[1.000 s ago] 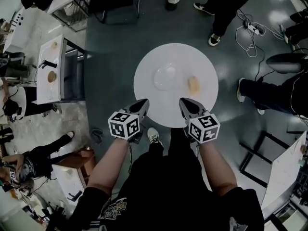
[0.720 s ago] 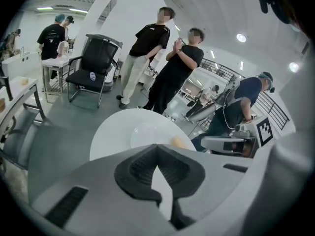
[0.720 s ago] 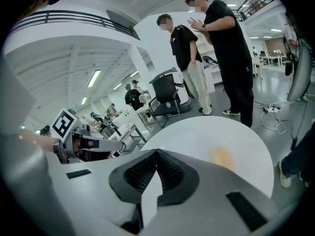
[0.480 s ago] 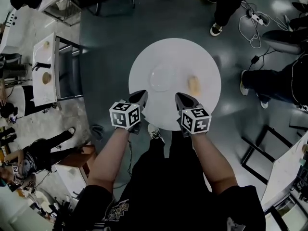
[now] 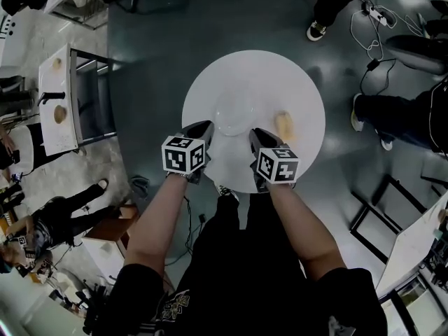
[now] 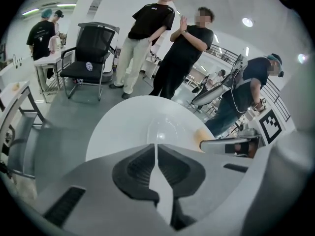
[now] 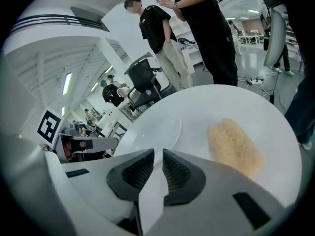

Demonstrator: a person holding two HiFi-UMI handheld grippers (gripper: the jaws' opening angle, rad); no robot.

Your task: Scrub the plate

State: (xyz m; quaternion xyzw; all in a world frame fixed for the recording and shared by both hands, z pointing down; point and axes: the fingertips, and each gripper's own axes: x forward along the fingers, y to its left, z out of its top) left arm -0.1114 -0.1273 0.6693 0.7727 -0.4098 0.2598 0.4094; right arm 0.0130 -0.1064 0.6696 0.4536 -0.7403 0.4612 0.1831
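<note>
A clear shallow plate [image 5: 236, 112] lies at the middle of a round white table [image 5: 252, 67]. A tan sponge [image 5: 283, 124] rests on the table just right of the plate. My left gripper [image 5: 204, 126] hovers over the table's near part, shut and empty, pointing at the plate [image 6: 165, 131]. My right gripper [image 5: 257, 133] is beside it. Its jaws are opening, a narrow slit shows between them, and nothing is in it. From the right gripper [image 7: 158, 152] the plate [image 7: 156, 128] is straight ahead and the sponge [image 7: 234, 144] is close on the right.
Several people stand round the far and right sides of the table. A black office chair [image 6: 92, 48] stands at the far left. White side tables [image 5: 59, 96] are at the left. Cables and a power strip [image 5: 374, 16] lie on the floor at the upper right.
Both grippers have moved forward from the table's near edge toward the plate and closer together. The plate and sponge have not moved.
</note>
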